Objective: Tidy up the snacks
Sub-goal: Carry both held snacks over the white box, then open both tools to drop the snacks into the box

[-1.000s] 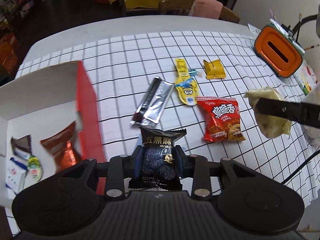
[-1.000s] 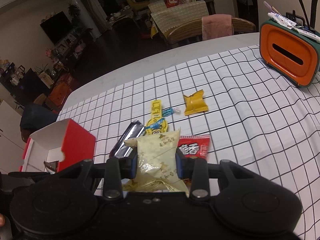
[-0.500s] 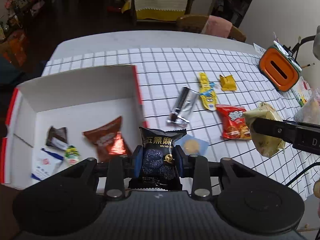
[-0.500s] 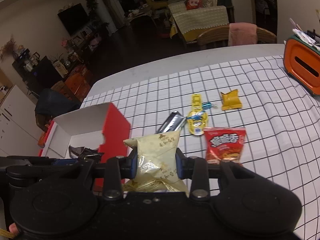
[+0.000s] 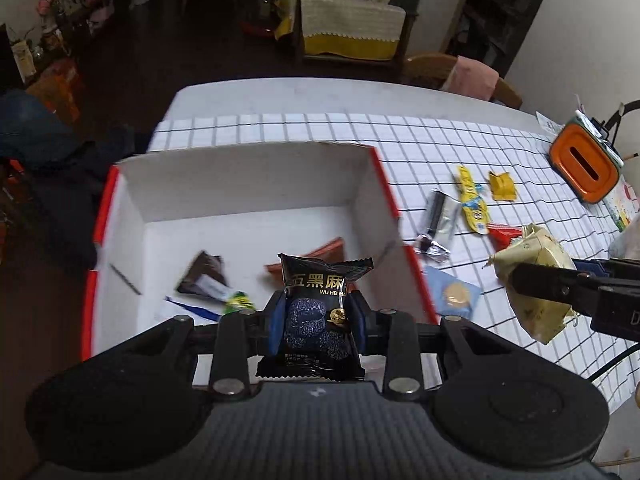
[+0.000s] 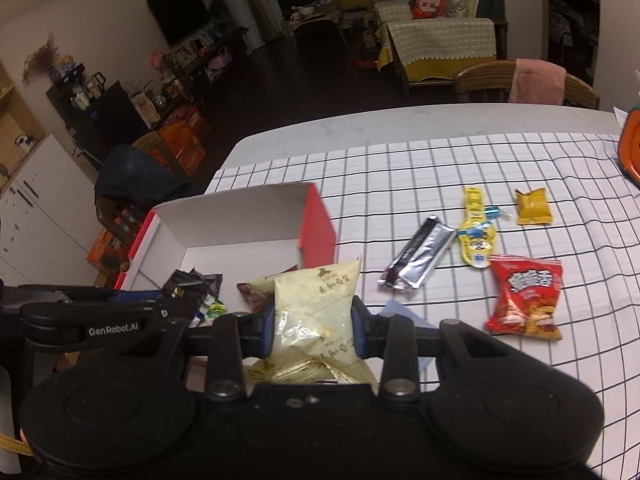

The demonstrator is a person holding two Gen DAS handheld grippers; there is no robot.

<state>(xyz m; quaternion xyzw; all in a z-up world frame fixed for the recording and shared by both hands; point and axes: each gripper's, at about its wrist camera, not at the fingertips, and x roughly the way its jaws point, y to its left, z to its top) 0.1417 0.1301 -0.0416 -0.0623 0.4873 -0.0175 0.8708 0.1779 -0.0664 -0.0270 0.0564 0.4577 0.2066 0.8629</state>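
Nearer red cardboard box [image 5: 384,184], glossy black packet [image 5: 320,312] clamped

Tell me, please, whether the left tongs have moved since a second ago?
Yes: the left tongs, gripping the black packet, shifted left from beside the red box to over it.

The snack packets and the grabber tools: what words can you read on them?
"五黑麻" and "WU HEI MA" in gold: on the black packet held in the left gripper.
"GenRobot.AI": on the left gripper's side, seen in the right wrist view.
Red chip bag: large Chinese characters, too blurred to read.
Cream packet in the right gripper: gold writing, unreadable.
Yellow cartoon pouch: too small to read.
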